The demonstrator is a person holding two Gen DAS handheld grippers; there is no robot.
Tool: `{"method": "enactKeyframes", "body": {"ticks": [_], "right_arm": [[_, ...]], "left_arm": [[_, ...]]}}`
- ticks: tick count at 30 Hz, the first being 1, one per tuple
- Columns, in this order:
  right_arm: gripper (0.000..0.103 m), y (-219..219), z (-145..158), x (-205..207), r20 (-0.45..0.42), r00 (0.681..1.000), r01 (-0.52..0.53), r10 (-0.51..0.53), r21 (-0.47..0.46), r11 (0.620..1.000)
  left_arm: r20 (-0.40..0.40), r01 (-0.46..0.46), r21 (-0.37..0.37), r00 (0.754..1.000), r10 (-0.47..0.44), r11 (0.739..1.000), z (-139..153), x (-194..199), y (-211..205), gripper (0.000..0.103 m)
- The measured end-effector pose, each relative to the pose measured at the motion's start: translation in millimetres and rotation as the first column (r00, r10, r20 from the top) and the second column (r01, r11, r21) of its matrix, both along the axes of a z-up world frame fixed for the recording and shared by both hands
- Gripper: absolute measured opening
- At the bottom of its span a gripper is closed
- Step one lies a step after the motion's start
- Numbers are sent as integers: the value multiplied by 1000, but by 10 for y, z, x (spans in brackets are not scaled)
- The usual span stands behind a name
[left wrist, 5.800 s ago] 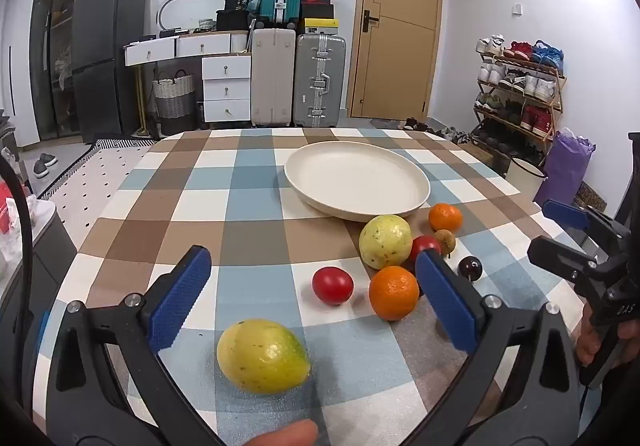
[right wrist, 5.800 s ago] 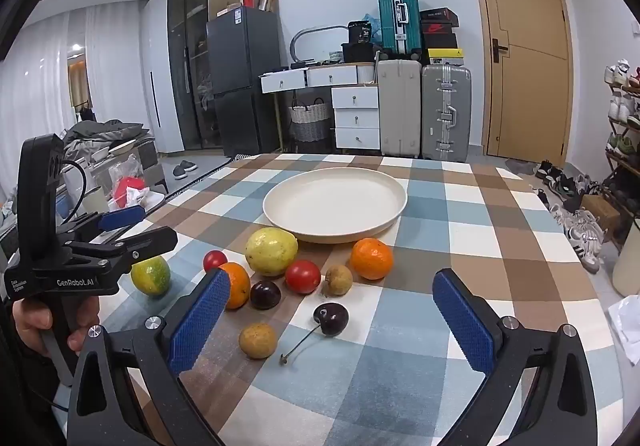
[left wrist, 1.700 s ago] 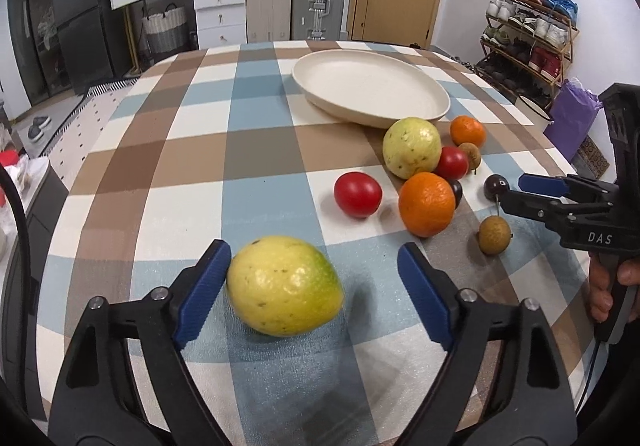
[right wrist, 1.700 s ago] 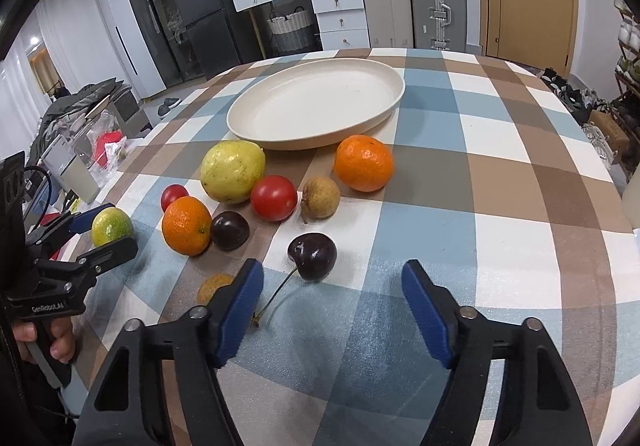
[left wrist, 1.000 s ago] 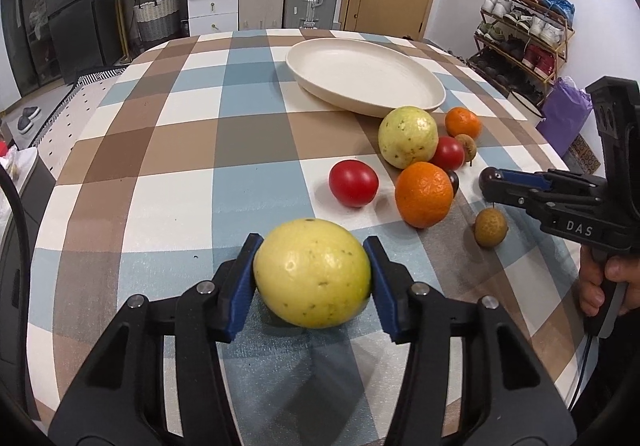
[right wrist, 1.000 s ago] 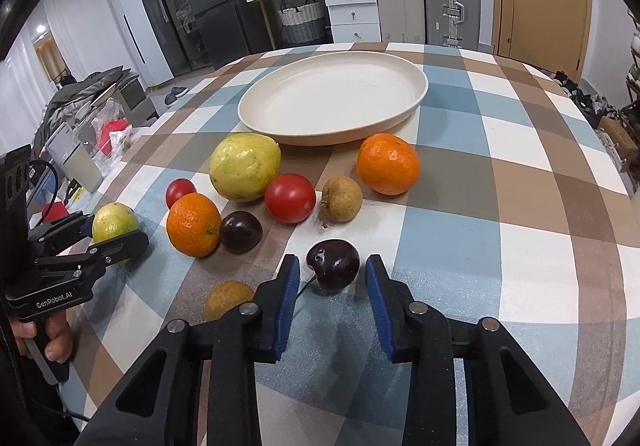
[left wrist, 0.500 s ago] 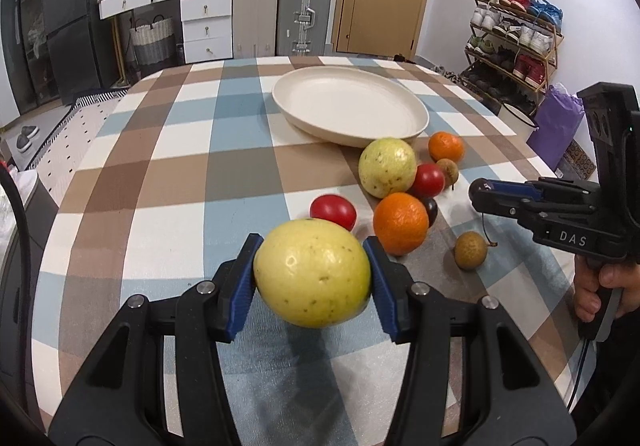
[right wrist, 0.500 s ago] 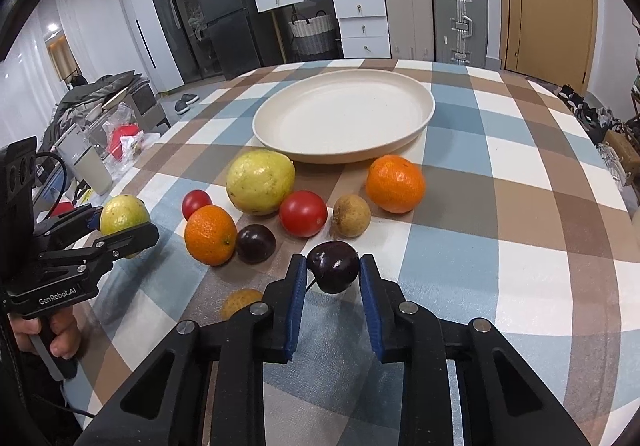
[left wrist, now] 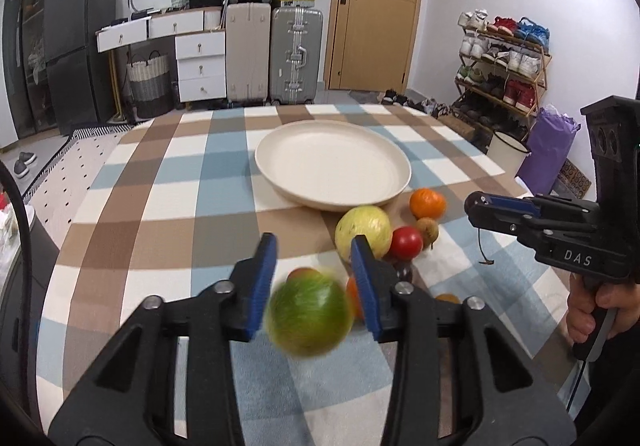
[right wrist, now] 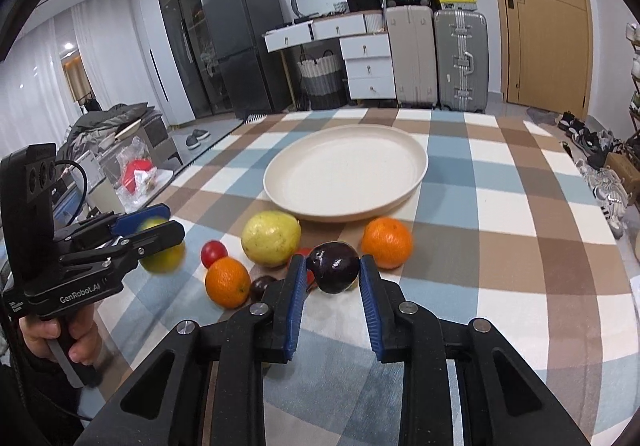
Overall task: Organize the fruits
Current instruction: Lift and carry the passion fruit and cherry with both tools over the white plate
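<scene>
Both grippers are up off the table as I read my two feeds. On my left gripper (left wrist: 314, 286) the blue pads are only partly closed, and the yellow-green fruit (left wrist: 309, 316) sits low between them, blurred; its top is below the pad tips, and I cannot tell whether the pads are really pinching it or it is slipping out. From the right wrist view the same fruit (right wrist: 162, 252) shows as a smear beside the left gripper's (right wrist: 154, 224) tips. My right gripper (right wrist: 332, 282) is clamped on a dark cherry (right wrist: 333, 272), pad against each side, lifted above the checked tablecloth (right wrist: 520, 213). In the left wrist view only the cherry's thin stem hangs down from the right gripper (left wrist: 476, 205). A wide cream plate (right wrist: 346, 173) sits toward the far middle of the table with nothing on it. Just in front of its near rim lie a big yellow fruit (right wrist: 271, 232) and an orange (right wrist: 387, 242), apart from each other. Nearer my side are a second orange (right wrist: 227, 282), a small red tomato (right wrist: 213, 253) and a dark plum (right wrist: 262, 286) touching that orange.
</scene>
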State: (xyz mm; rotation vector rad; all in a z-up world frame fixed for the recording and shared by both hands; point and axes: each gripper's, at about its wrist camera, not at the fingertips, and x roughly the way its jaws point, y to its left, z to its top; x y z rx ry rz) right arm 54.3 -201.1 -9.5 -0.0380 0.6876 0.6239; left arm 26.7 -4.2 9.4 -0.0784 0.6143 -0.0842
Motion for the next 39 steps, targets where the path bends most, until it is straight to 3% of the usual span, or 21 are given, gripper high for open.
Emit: {"method": "enactKeyframes", "body": {"ticks": [3, 9, 13, 16, 20, 23, 27, 39], "right_arm": [[27, -20, 51, 31, 10, 1000, 5, -5, 5, 1000], [27, -63, 72, 30, 20, 1000, 11, -11, 1, 1000], [27, -94, 39, 18, 11, 1000, 14, -14, 4, 1000], [27, -98, 24, 33, 8, 1000, 16, -16, 2, 1000], [27, -111, 17, 39, 7, 1000, 19, -19, 2, 1000], [27, -117, 10, 44, 5, 1000, 21, -21, 4, 1000], [27, -111, -9, 56, 0, 1000, 16, -16, 2, 1000], [27, -75, 31, 105, 19, 1000, 4, -4, 8, 1000]], "left_arm": [[17, 11, -1, 1000, -11, 1000, 43, 45, -15, 34], [-58, 29, 1, 998, -29, 1000, -152, -51, 34, 34], [-106, 34, 5, 994, -33, 999, -290, -67, 36, 48], [-124, 44, 9, 991, -42, 999, -331, 3, 8, 51], [-164, 67, 10, 984, -65, 998, -394, 91, -28, 52], [-170, 80, -19, 982, -82, 997, -410, 108, -9, 45], [-161, 88, -21, 983, -91, 996, -400, 100, -13, 45], [-6, 56, -37, 998, -57, 998, -22, 59, 20, 45]]}}
